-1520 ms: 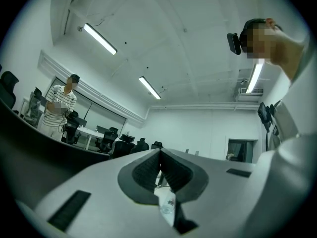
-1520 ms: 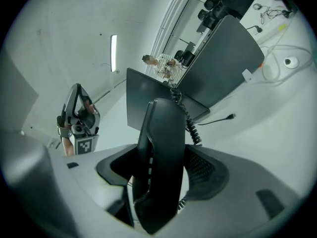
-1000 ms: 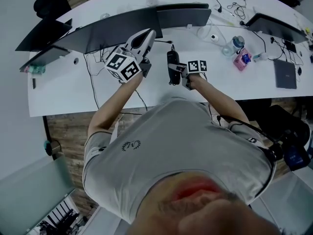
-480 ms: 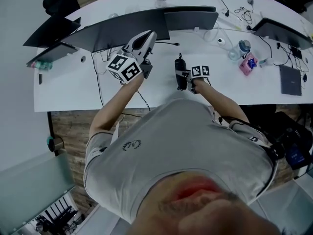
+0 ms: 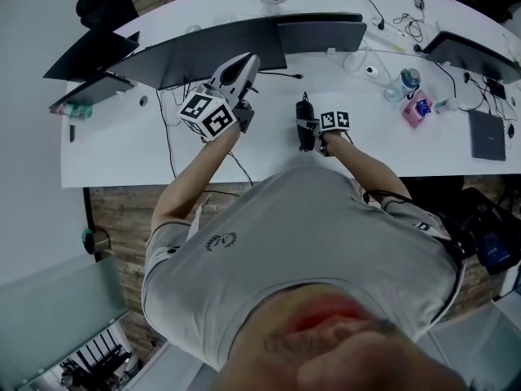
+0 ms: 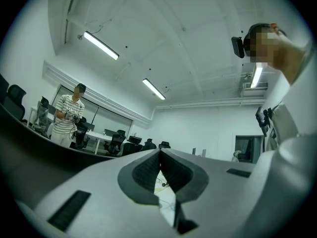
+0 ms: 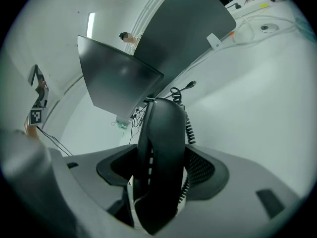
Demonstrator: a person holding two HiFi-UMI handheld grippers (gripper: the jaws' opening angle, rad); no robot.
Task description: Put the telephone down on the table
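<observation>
Right gripper (image 7: 161,175) clamps telephone (image 7: 163,133) above table (image 5: 122,149), monitors (image 5: 244,43) behind. Left gripper (image 6: 158,175) closed, empty. Coiled cord (image 7: 189,128) visible only in right gripper view.

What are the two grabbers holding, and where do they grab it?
The right gripper pinches the black telephone by its two long sides, about midway along. The left gripper is shut and holds nothing.

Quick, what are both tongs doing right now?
Left tongs: closed, holding nothing.
Right tongs: closed on the black telephone handset.
</observation>
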